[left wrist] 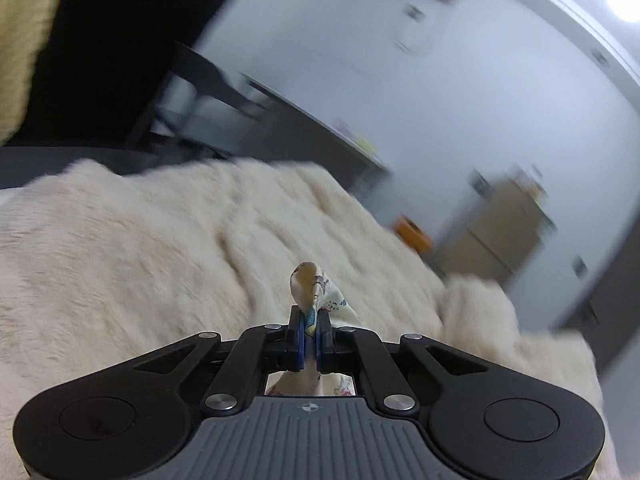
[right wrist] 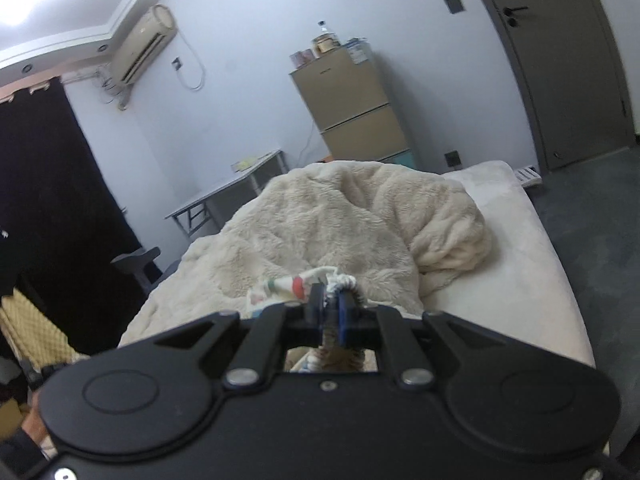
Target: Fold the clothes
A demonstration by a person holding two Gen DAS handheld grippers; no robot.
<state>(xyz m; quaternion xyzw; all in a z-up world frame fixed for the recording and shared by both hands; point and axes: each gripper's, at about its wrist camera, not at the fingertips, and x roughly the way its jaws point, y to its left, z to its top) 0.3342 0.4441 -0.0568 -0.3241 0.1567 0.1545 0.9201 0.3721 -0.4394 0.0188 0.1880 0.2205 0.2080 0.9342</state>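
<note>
— What are your grippers doing?

— My left gripper (left wrist: 310,328) is pinching a bunched fold of the printed garment (left wrist: 316,288), its blue pads (left wrist: 298,334) pressed tight on the cloth. I'm holding it up over the cream fleece blanket (left wrist: 160,248); that view is smearing with blur.

— And the right?

— My right gripper (right wrist: 331,312) is clamping another gathered edge of the garment (right wrist: 288,285), which is poking out leftward past the fingers. The blanket is lying heaped on the bed (right wrist: 532,264), with the tan cabinet (right wrist: 352,104) standing against the far wall.
</note>
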